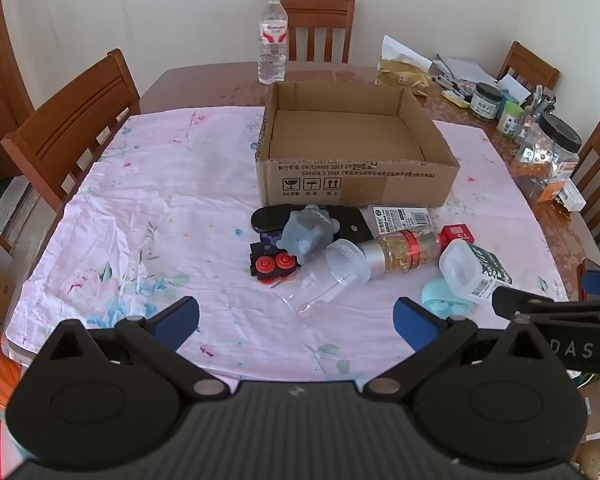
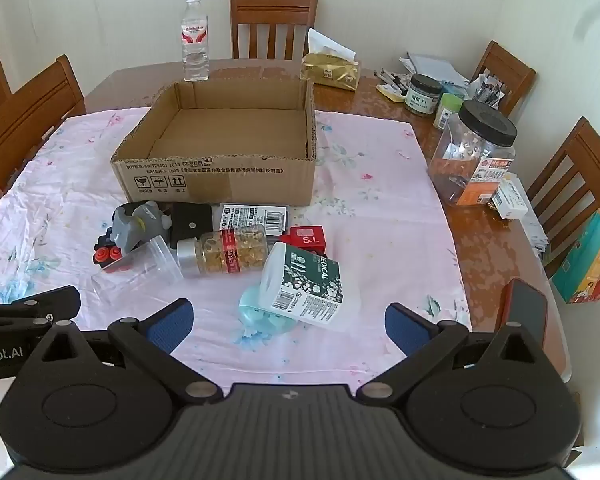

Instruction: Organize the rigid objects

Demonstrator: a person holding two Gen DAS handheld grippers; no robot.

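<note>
The box (image 2: 220,140) stood empty, far ahead of both claws, behind the pile. The pill bottle (image 2: 228,252) lay on its side in front of the right claw (image 2: 288,324), a bit to its left. The clear cup (image 1: 328,276) lay just ahead of the left claw (image 1: 296,316). Both claws were spread wide and held nothing. A good way, I think, was to take one thing at a time, squeeze it across its middle, and lift it clear before going to the box.

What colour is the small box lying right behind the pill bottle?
Red, with white "S.L" lettering. The small box shows best in the right wrist view, behind the pill bottle.
</note>
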